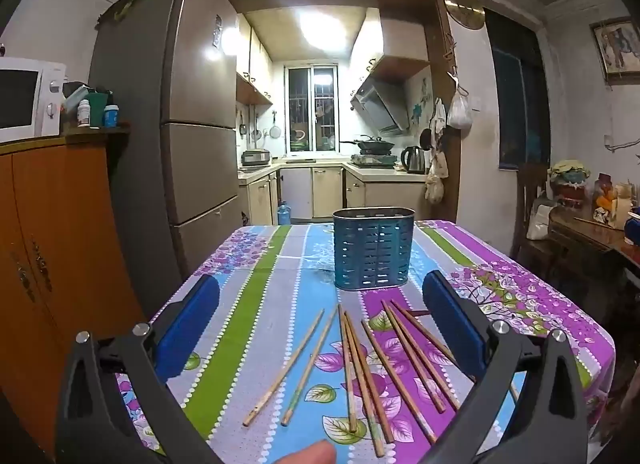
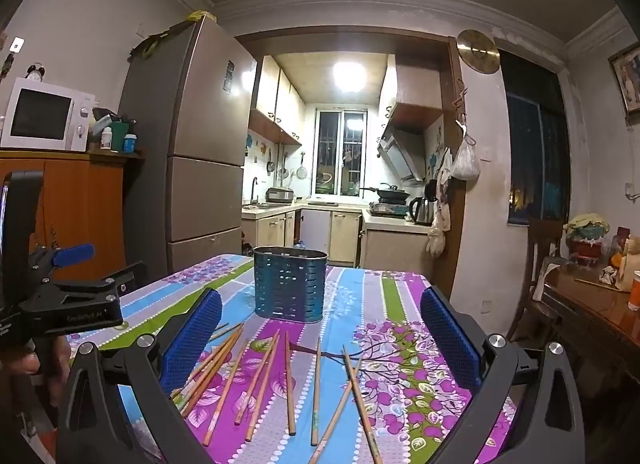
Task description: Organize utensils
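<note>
Lying loose on the flowery tablecloth [image 1: 280, 264] are about ten wooden chopsticks [image 1: 368, 368], and none of them is in the blue holder [image 1: 374, 248] yet. The holder stands upright on the table, farther away than the sticks, and looks empty from here.

The left gripper [image 1: 320, 324] is wide open and holds nothing. The right gripper [image 2: 320, 328] is wide open too, and it also holds nothing. Both hang just above the near end of the table, pointing toward the holder.

Most sticks lie long-ways, running from the near edge of the table toward the holder, a bit fanned out. So their long sides run the same way the grippers point. That matters, I think: the fingers close from side to side, so they can pinch a stick across its thin middle without turning much.

In the left view, the sticks sit low between the two fingers and a little toward the right one. In the right view, two crossed sticks [image 2: 352, 396] lie just right of the middle, and a bunch [image 2: 208, 368] lies by the left finger. Both grippers look about equally near; I cannot tell which is closer.

After a grab, the stick must tip up on end to drop into the holder.
</note>
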The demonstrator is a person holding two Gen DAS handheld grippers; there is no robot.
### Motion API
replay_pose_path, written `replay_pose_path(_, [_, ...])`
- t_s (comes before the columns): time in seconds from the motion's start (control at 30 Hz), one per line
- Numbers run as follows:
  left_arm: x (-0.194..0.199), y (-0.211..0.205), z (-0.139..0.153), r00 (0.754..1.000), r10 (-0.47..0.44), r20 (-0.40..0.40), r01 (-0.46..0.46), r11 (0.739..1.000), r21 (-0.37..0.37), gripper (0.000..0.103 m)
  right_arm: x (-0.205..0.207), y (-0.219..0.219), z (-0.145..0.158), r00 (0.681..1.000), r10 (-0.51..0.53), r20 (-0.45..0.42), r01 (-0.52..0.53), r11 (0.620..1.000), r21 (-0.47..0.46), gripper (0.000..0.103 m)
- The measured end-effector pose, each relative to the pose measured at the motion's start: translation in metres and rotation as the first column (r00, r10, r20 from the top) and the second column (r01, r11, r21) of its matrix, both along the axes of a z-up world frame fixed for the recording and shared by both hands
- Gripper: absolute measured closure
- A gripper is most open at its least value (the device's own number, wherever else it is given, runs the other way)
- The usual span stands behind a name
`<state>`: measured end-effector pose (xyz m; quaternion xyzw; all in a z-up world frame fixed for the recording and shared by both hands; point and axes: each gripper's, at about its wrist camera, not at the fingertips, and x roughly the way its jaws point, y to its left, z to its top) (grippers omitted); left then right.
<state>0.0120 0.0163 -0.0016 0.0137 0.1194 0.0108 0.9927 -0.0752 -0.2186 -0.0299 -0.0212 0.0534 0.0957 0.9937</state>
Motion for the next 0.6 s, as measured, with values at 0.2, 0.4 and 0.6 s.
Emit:
replay_pose_path(0.2, [-0.0007,-0.0017,0.0006,1.000,-0.008,0.006,0.007,1.000,0.007,0.005,0.0023,0.0032,-0.0010,1.000,0.007,0.001,-0.007,1.000,-0.011,0.003])
replay_pose_path(0.4, [0.0013,-0.0015,-0.0029,1.000,-0.017,-0.002,0.017,1.000,0.007,0.005,0.0028,0.0034,-0.0014,1.000,-0.002,0.004,0.002,1.000,-0.006,0.003])
replay_pose_path(0.6, [-0.0008,-0.0027,-0.0032,1.000,-0.018,0.009,0.018,1.000,0.016,0.005,0.0046,0.0028,-0.0014,1.000,-0.002,0.002,0.002,1.000,-0.007,0.003])
